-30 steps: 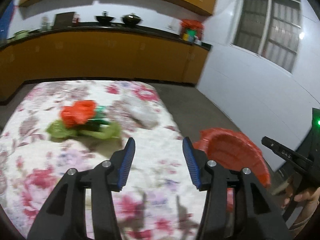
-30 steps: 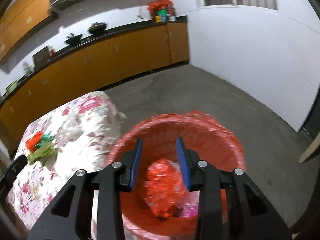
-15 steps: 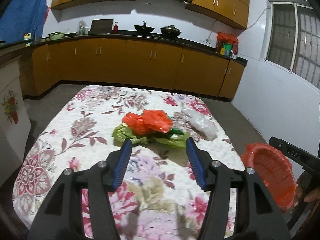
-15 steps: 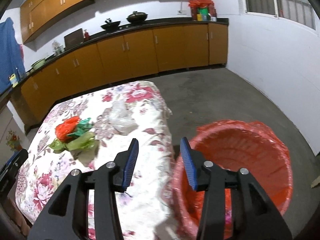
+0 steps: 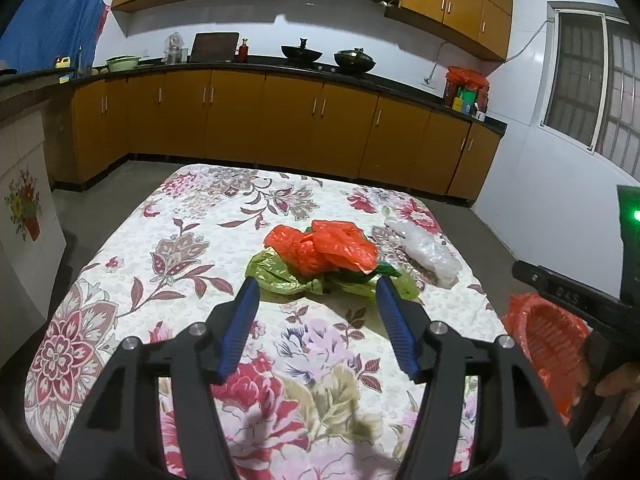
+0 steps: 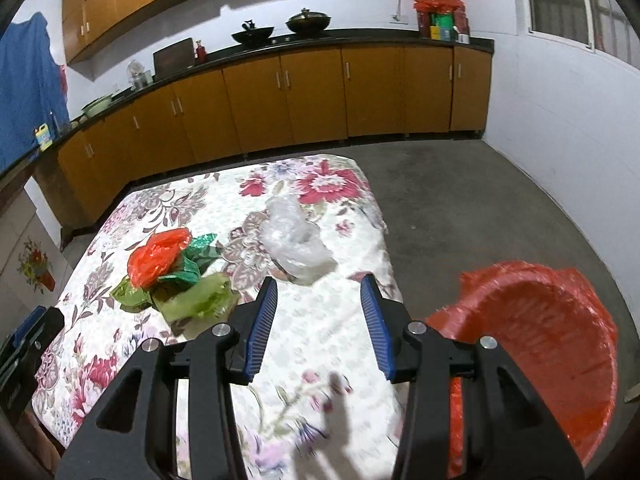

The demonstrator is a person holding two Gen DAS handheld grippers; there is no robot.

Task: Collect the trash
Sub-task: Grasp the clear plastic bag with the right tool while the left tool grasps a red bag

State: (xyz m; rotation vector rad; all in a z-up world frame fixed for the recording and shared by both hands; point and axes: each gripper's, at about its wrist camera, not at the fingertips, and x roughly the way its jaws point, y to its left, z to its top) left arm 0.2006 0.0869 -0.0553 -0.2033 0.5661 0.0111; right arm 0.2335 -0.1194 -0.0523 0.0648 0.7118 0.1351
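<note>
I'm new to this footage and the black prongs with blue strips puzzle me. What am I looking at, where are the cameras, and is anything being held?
No robot here: a person holds a two-finger gripper in each hand, and a fisheye camera on each looks forward along its fingers. One picture shows the left gripper, the other the right gripper. Both stand open and hold nothing. They point at a table with a flowered cloth. On it lie a crumpled red bag atop green bags, and, apart from them, a clear plastic bag. Beside the table stands a red-lined bin, presumably for the trash.

Floral tablecloth [image 5: 192,248], orange cabinets [image 5: 280,124].
</note>
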